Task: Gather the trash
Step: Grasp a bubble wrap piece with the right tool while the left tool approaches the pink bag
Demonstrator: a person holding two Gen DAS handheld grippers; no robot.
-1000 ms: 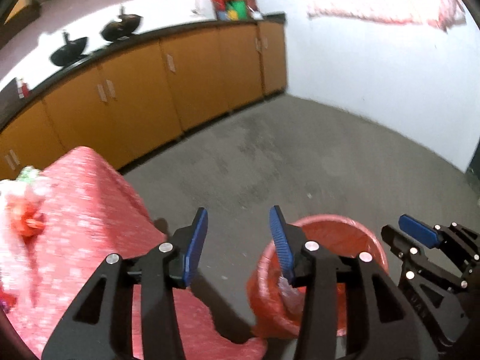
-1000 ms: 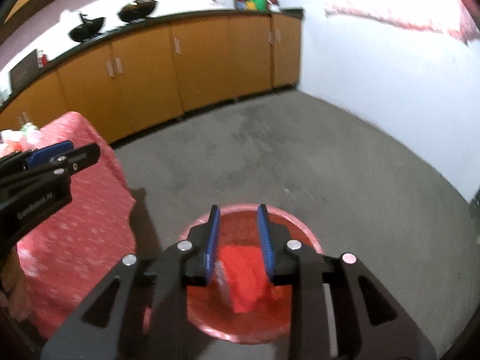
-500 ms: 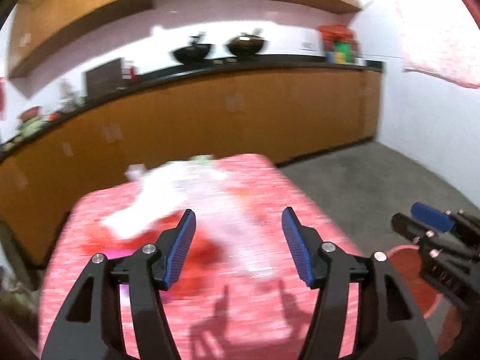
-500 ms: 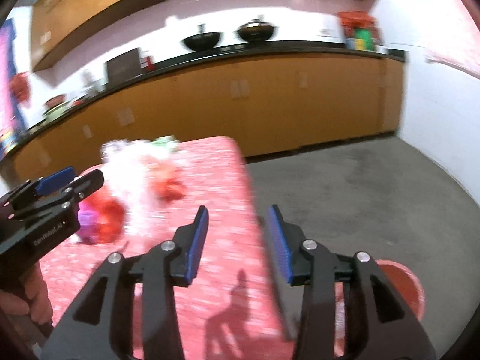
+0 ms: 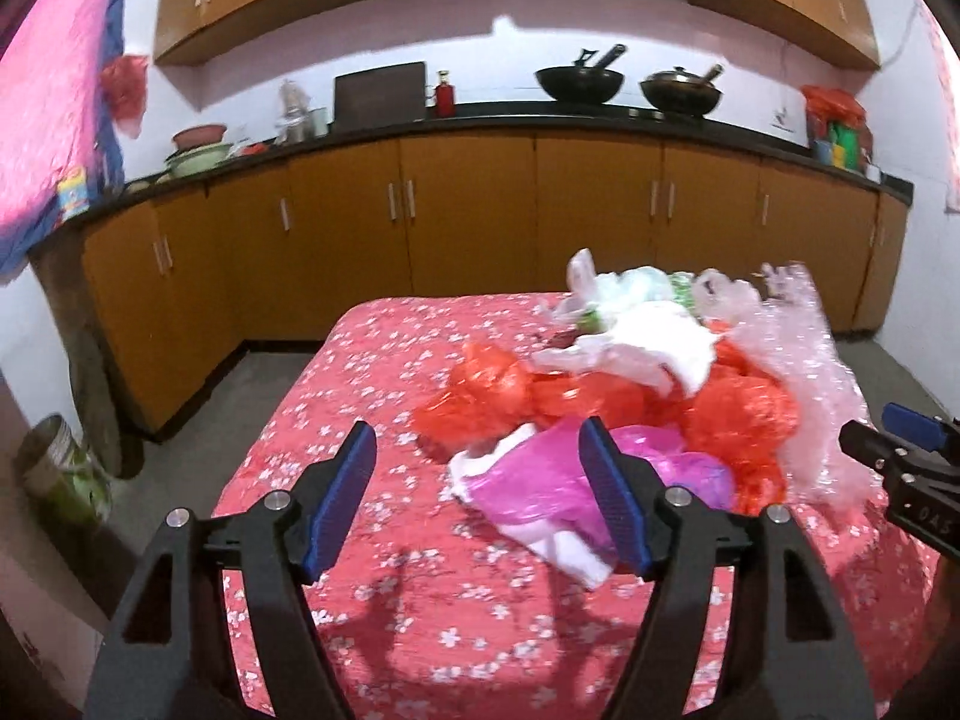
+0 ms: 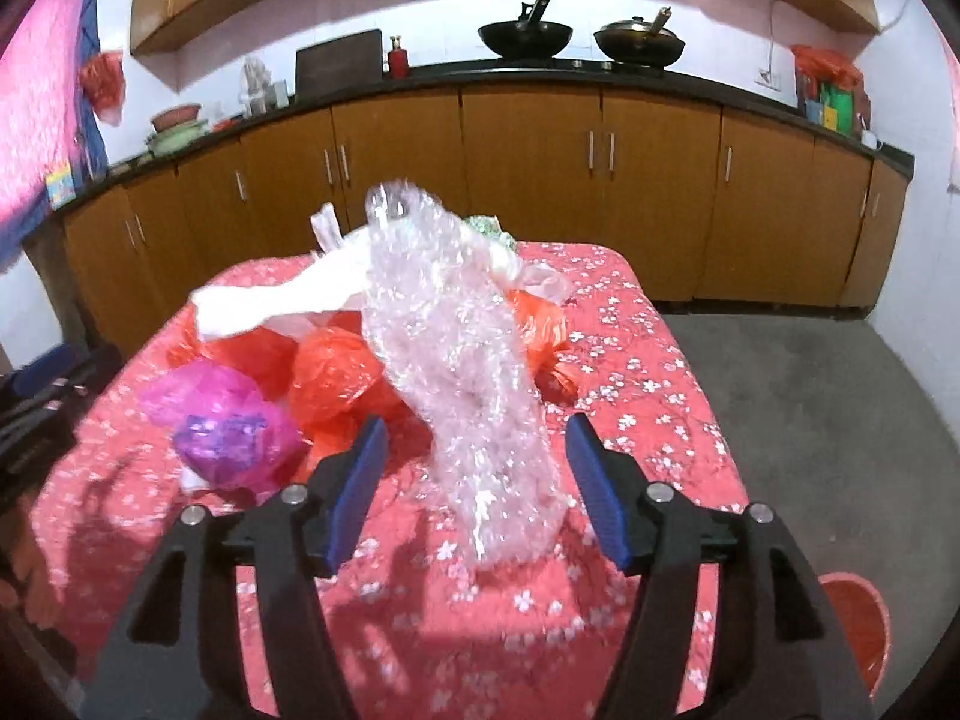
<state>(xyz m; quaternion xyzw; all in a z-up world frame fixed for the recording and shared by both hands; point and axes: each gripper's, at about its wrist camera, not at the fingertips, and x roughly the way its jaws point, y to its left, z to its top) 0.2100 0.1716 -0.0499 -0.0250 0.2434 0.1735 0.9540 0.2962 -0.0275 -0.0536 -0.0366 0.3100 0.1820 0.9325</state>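
Both tongs apart, empty; right tongs [image 6: 471, 480] should straddle bubble wrap [image 6: 462, 372] low; left tongs [image 5: 480, 498] take pink bag [image 5: 540, 492].

Both views are brightly lit by indoor light from above and behind the cameras; the hand-held gripper shadows fall forward onto the red floral worktop [image 5: 372, 372], towards six o'clock in each frame. The white wall [image 6: 420, 18] above the cabinets is washed out, with a blown highlight near twelve o'clock. Fisheye distortion bends the cabinet line [image 5: 468, 210] into an arc, and dark vignetting fills the corners. Motion blur softens the pile of plastic bags [image 5: 630, 372], most strongly the clear bubble wrap [image 6: 462, 360]. The pink hanging cloth [image 5: 48, 108] at ten o'clock is overexposed and smeared.
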